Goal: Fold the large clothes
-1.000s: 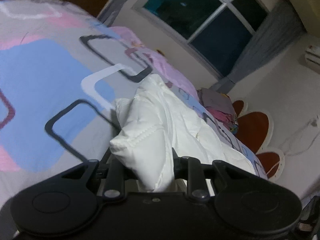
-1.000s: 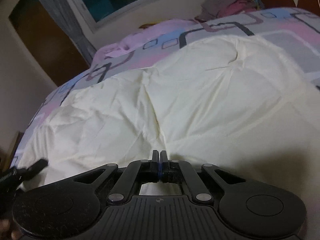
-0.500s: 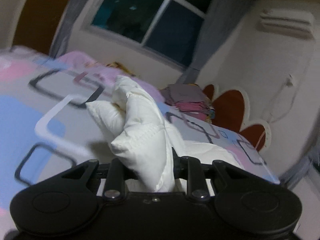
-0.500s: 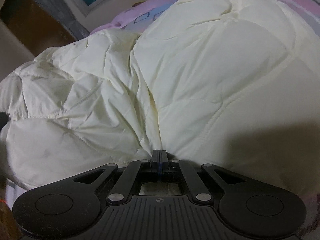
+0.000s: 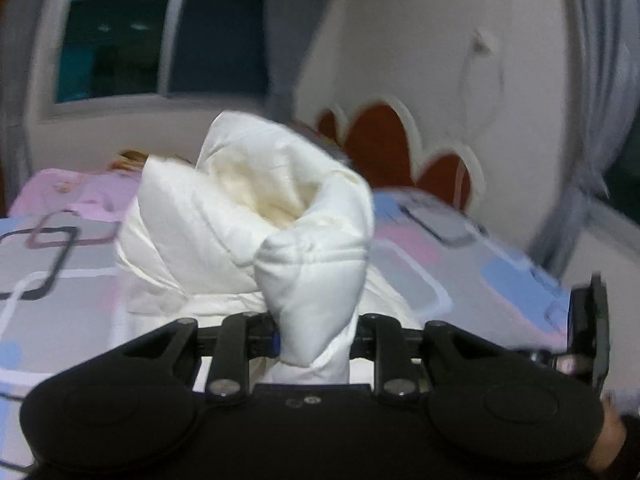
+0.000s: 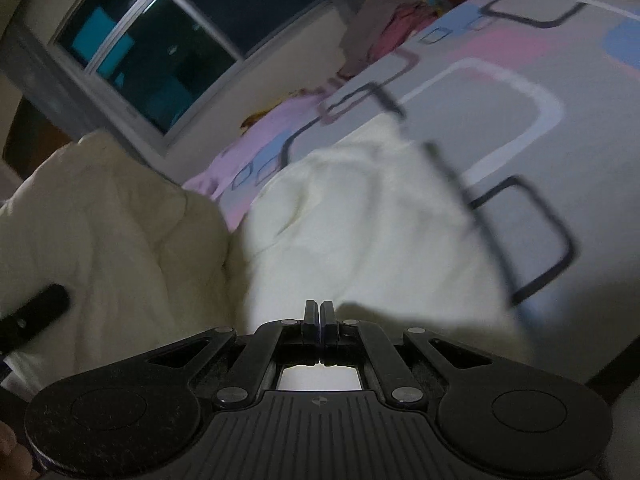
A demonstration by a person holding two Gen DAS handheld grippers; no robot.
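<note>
A white puffy quilted garment (image 5: 256, 216) lies on a bed with a grey, pink and blue patterned sheet (image 5: 60, 264). My left gripper (image 5: 314, 334) is shut on a thick bunched fold of the garment and holds it raised above the bed. In the right wrist view the garment (image 6: 360, 216) spreads over the sheet (image 6: 500, 92), with a lifted part at the left. My right gripper (image 6: 320, 316) has its jaws together at the garment's near edge; whether cloth is pinched between them is hidden. The other gripper shows at the right edge of the left view (image 5: 588, 336).
A dark window (image 5: 160, 32) with grey curtains is behind the bed. A red and white headboard (image 5: 400, 152) stands against the wall. A pile of folded clothes (image 6: 392, 24) and a pink cloth (image 5: 92, 192) lie at the bed's far side.
My left gripper has swung right with the bunched fold, lifting it higher. My right gripper has moved, and more of the patterned sheet now shows to the garment's right.
</note>
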